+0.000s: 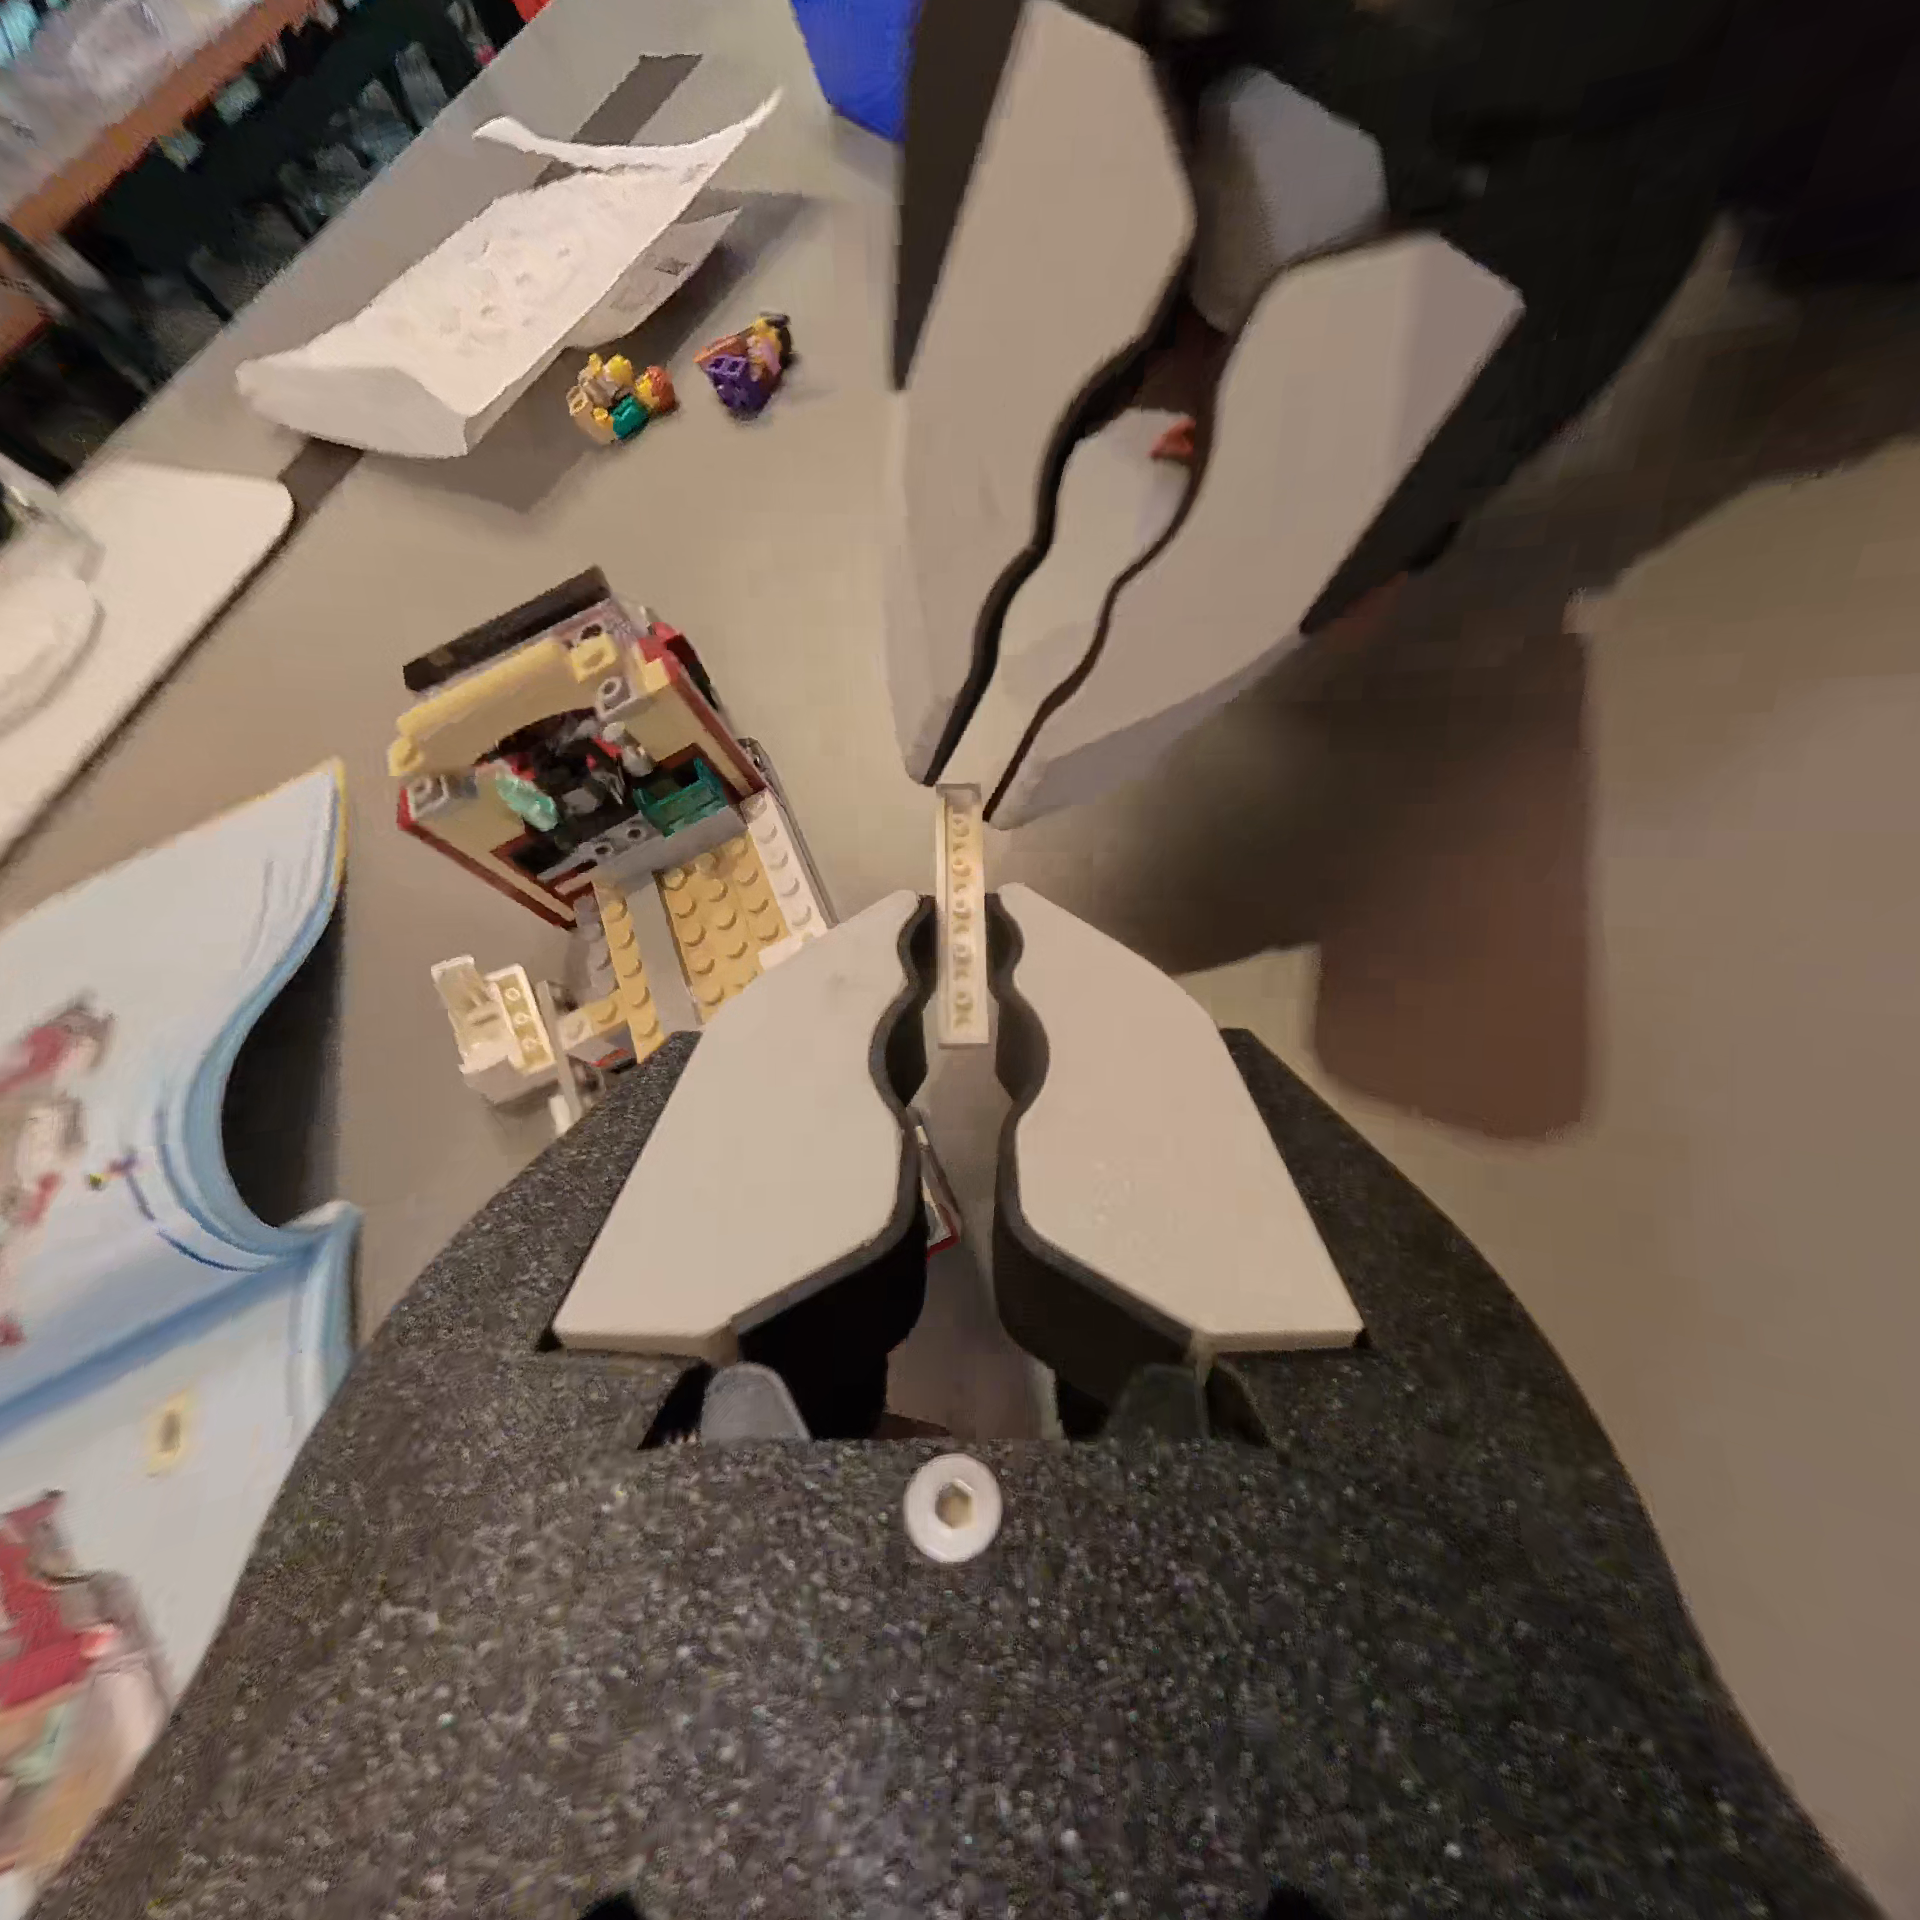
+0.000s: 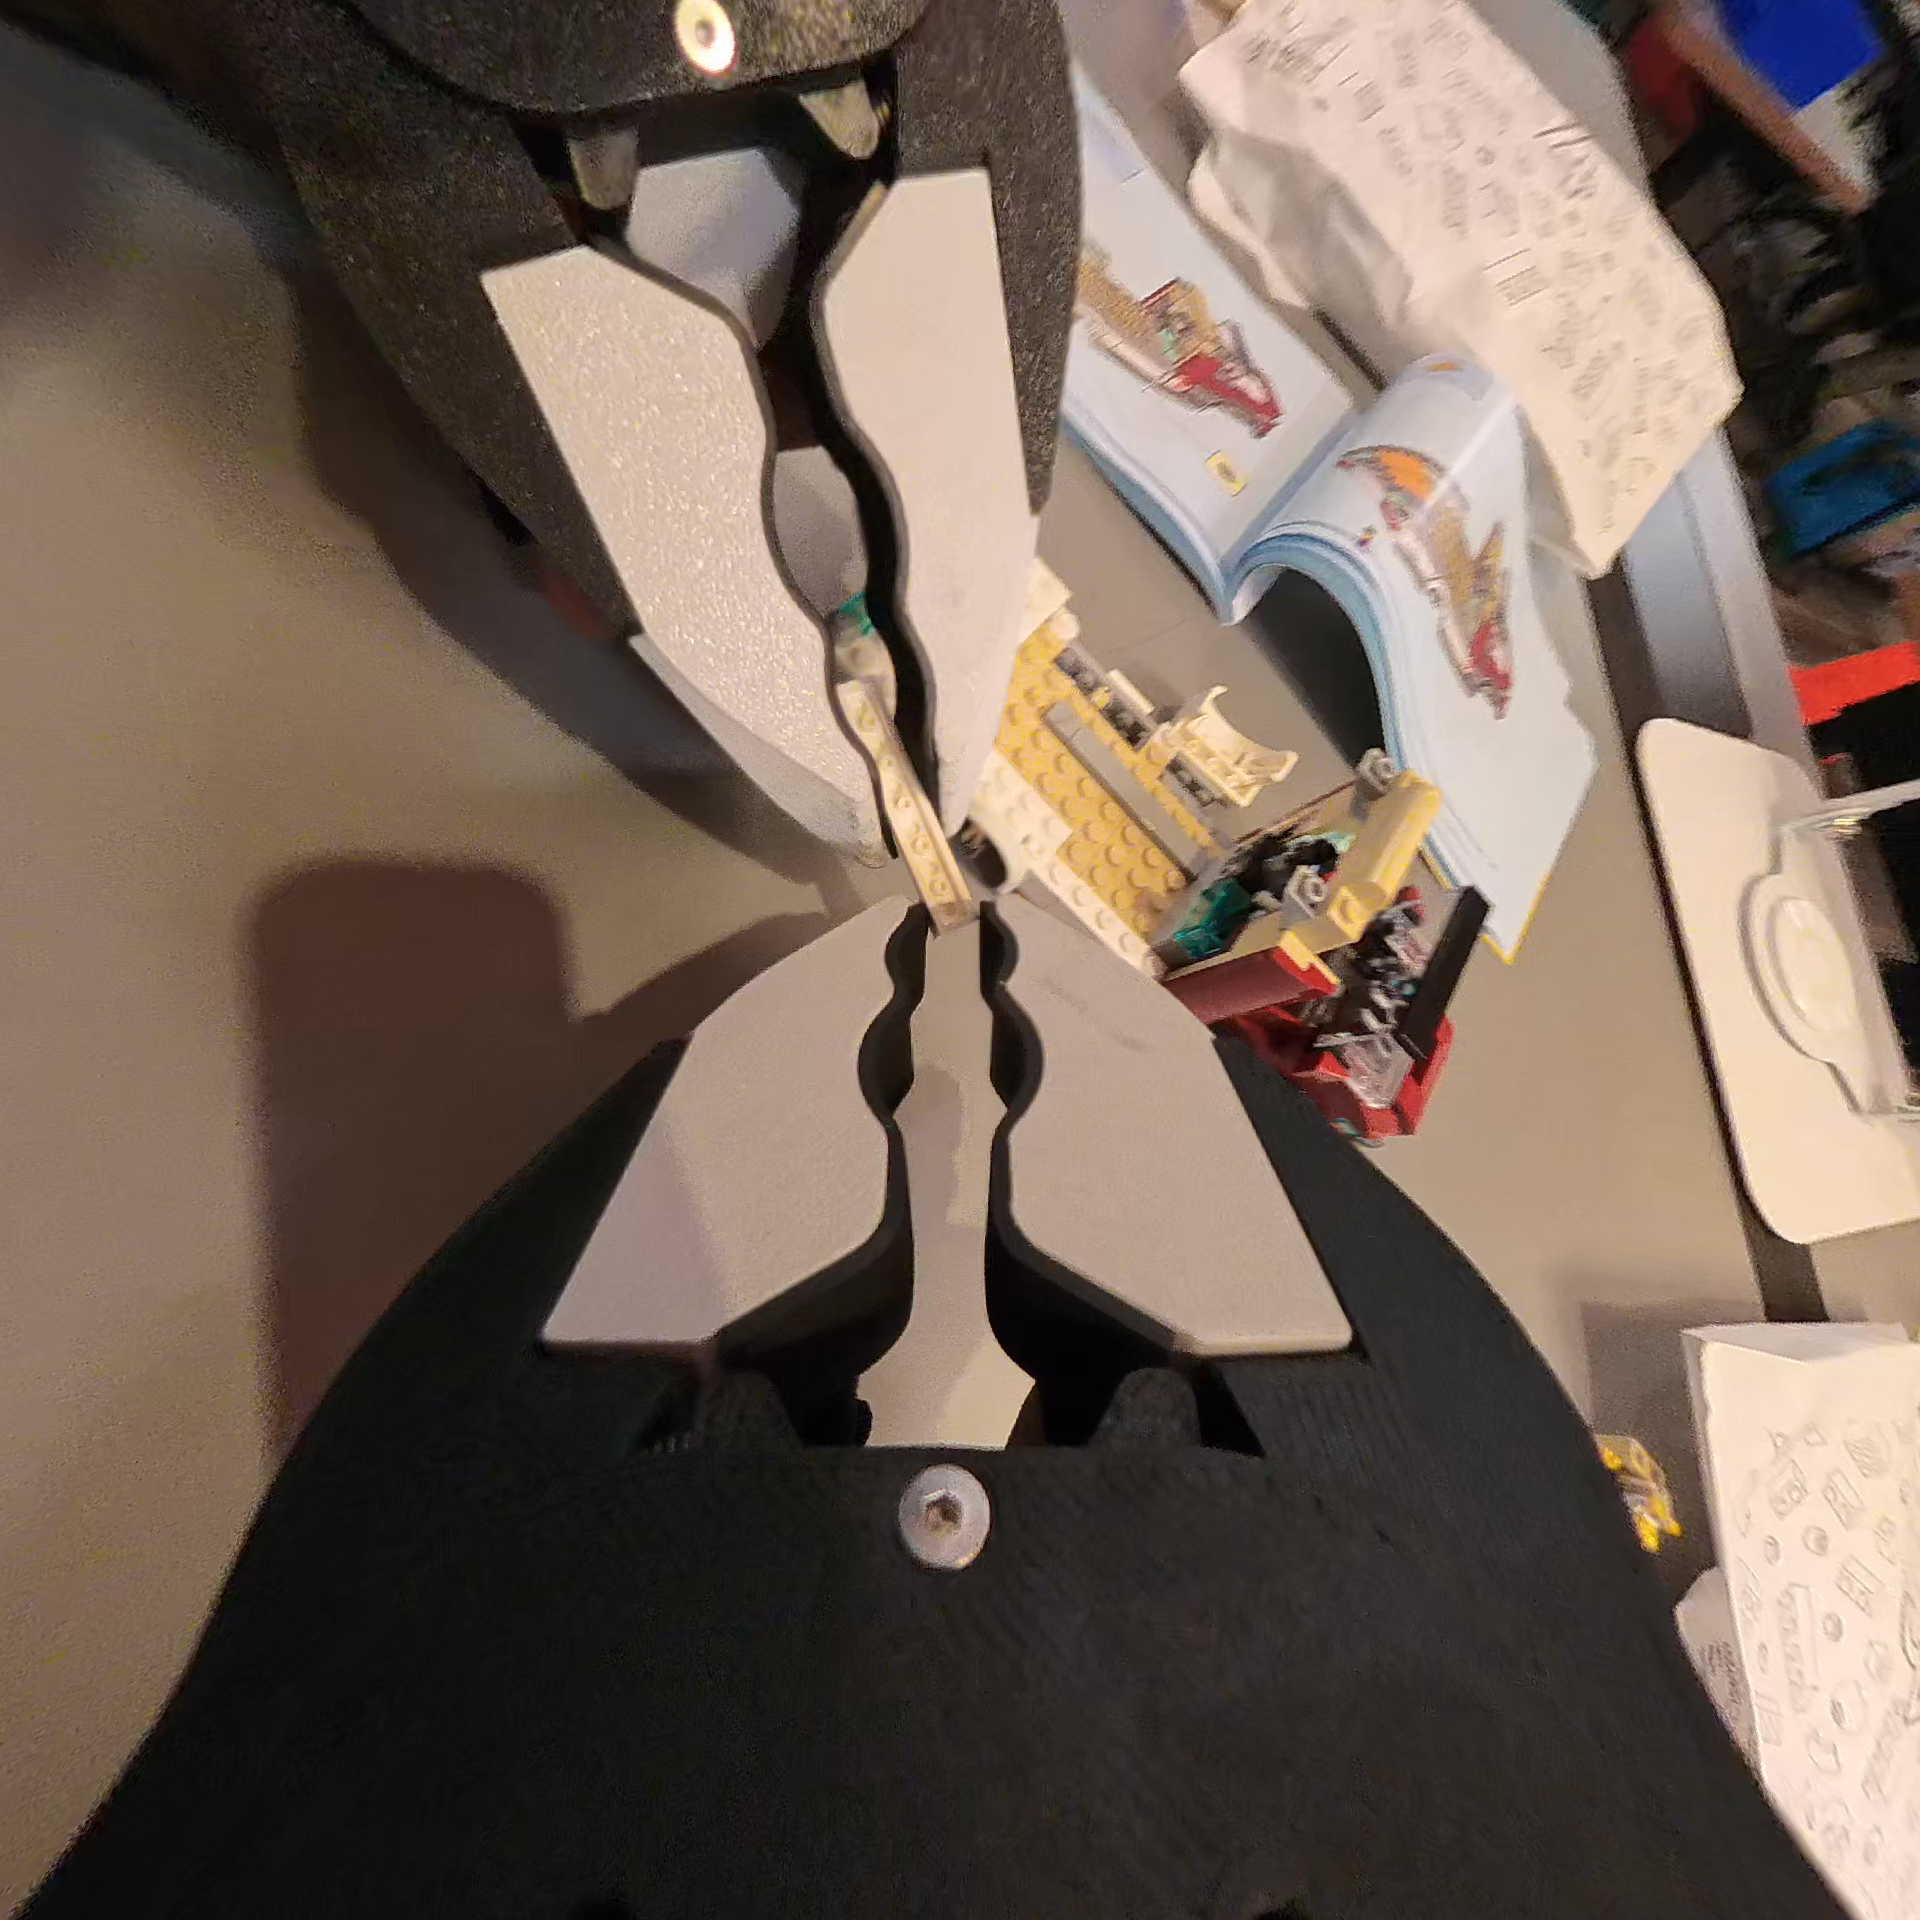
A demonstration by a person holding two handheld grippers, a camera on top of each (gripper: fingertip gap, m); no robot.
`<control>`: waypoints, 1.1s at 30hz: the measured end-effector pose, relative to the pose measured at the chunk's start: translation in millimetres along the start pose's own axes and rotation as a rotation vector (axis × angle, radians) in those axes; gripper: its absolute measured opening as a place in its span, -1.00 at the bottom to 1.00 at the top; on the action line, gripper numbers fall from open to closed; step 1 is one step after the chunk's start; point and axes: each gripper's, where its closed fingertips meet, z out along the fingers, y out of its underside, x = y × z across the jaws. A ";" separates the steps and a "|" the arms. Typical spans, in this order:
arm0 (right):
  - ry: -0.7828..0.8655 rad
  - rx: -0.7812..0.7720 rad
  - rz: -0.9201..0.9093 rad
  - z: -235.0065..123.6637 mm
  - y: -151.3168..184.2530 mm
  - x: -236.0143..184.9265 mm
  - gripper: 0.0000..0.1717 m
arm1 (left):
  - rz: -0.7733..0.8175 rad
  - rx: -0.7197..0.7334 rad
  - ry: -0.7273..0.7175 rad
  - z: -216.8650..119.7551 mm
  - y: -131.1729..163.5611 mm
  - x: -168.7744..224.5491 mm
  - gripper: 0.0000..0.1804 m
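Note:
A long, thin tan plate [image 1: 961, 935] with a row of studs is held above the grey table [image 1: 1351, 1195], between my two grippers. My left gripper [image 1: 961, 902] is shut on its near half, one pad on each long side. My right gripper [image 1: 961, 800] comes in from above, and its tips close on the plate's far end. In the right wrist view, my right gripper [image 2: 951, 912] pinches the end of the plate [image 2: 906, 805]. The left gripper [image 2: 912, 821] holds the plate farther up. A partly built brick model [image 1: 623, 810] lies just left of the plate.
The model [image 2: 1195, 831] has tan, white and dark red parts. An open instruction booklet [image 1: 156, 1039] lies at the left. White printed sheets [image 1: 499, 301] and two small clusters of figure parts [image 1: 623, 395] lie farther back. A white tray [image 2: 1766, 987] is at the right. The grippers are tip to tip, or close to it.

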 end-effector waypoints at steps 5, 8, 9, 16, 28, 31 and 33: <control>0.177 0.066 -0.041 -5.1 -3.9 16.1 -0.76 | -0.380 0.142 0.141 -9.2 -15.1 -7.7 -0.91; 0.252 0.130 -0.055 -8.0 -11.6 21.2 -0.71 | -0.492 0.199 0.194 -12.6 -20.5 -9.9 -0.91; 0.281 0.144 -0.075 -9.2 -14.1 22.8 -0.71 | -0.531 0.226 0.220 -14.0 -23.4 -9.7 -0.91; 0.070 0.250 0.140 -6.8 -20.2 5.2 -0.69 | -0.415 0.366 0.255 -28.2 -39.1 -8.6 -0.91; -0.241 0.475 0.416 -31.2 -43.2 -5.6 -0.78 | -0.168 0.379 0.306 -33.3 -42.4 14.0 -0.91; -0.250 0.484 0.418 -33.2 -44.1 -5.9 -0.87 | -0.157 0.376 0.316 -33.3 -42.2 16.3 -0.91; -0.258 0.478 0.414 -32.9 -43.9 -7.3 -0.89 | -0.157 0.375 0.321 -33.5 -42.0 16.6 -0.91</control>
